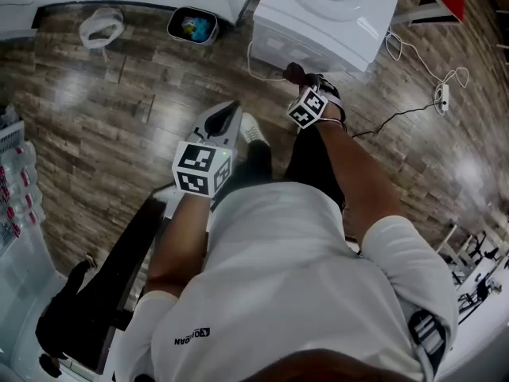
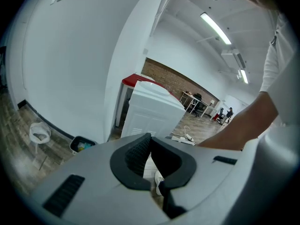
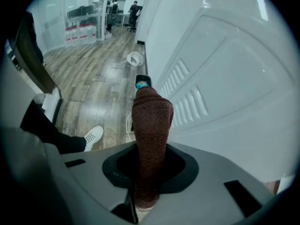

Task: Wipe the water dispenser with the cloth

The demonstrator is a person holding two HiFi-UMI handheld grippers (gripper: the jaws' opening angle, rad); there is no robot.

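Note:
The white water dispenser (image 1: pixel 326 14) stands on the wood floor ahead of me; its louvred side panel (image 3: pixel 225 78) fills the right of the right gripper view. My right gripper (image 1: pixel 301 86) (image 3: pixel 149 165) is shut on a brown cloth (image 3: pixel 151 121), whose folded end (image 1: pixel 294 73) sticks out past the jaws and sits at the dispenser's lower side. My left gripper (image 1: pixel 231 111) (image 2: pixel 150 139) hangs lower and to the left, away from the dispenser (image 2: pixel 152 109), its jaws shut with nothing between them.
A small dark bin (image 1: pixel 193 25) and a white ringed bag (image 1: pixel 101 26) sit by the wall to the left. A white cable with a power strip (image 1: pixel 442 94) trails right of the dispenser. A dark bench (image 1: pixel 119 277) and bottled water (image 1: pixel 12 189) are at my left.

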